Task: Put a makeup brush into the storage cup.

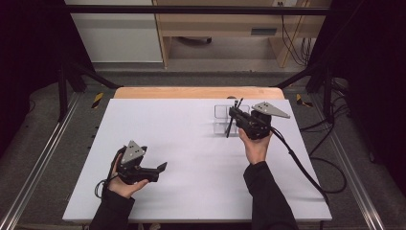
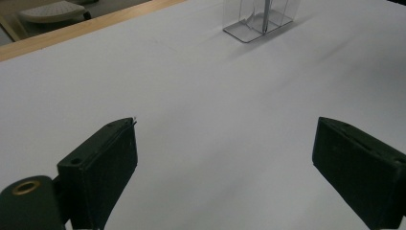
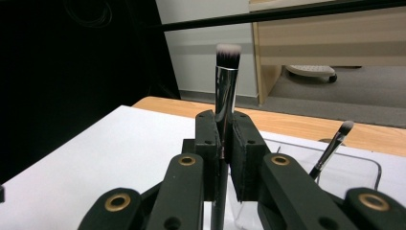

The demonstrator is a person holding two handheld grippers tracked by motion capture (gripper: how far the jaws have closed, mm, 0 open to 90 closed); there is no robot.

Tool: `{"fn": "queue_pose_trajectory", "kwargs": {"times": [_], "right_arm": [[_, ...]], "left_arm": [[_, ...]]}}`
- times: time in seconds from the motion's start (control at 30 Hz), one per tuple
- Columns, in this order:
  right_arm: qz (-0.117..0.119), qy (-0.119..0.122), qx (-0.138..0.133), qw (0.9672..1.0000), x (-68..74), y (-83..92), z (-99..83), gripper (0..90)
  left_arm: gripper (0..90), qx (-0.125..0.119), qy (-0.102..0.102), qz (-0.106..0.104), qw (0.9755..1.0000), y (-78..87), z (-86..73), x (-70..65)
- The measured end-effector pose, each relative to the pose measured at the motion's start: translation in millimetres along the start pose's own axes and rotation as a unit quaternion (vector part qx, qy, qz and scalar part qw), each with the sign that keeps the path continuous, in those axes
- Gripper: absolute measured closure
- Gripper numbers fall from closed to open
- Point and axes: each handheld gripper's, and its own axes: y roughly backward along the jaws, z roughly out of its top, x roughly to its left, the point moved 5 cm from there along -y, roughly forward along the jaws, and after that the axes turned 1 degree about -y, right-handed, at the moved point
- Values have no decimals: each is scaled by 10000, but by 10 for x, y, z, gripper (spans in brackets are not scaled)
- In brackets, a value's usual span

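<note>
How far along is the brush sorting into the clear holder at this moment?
Done: one small brush already leans inside the clear holder. In hand: the right gripper is shut on a flat-topped brush, held upright right by the holder. Left: that brush is not yet released. The left gripper waits open over the bare white table.

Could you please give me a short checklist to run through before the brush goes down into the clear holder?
1. Right gripper shut on the brush: ok.
2. Brush upright, bristles up: ok.
3. Holder standing upright on the table: ok.
4. Second brush already leaning in the holder, apart from the held one: ok.
5. Left gripper open and well away from the holder: ok.
6. Brush handle lined up over a free compartment: cannot tell.
</note>
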Motion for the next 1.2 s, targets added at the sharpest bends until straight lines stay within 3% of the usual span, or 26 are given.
{"fn": "queue_pose_trajectory", "kwargs": {"times": [0.57, 1.2], "right_arm": [[-374, 53, -26, 9993, -194, -190, 119, 836], [-632, -92, -248, 9977, -358, -337, 319, 836]], "left_arm": [[70, 64, -34, -1, 10000, -19, -13, -2], [70, 64, -32, -5, 10000, -17, -12, 5]]}}
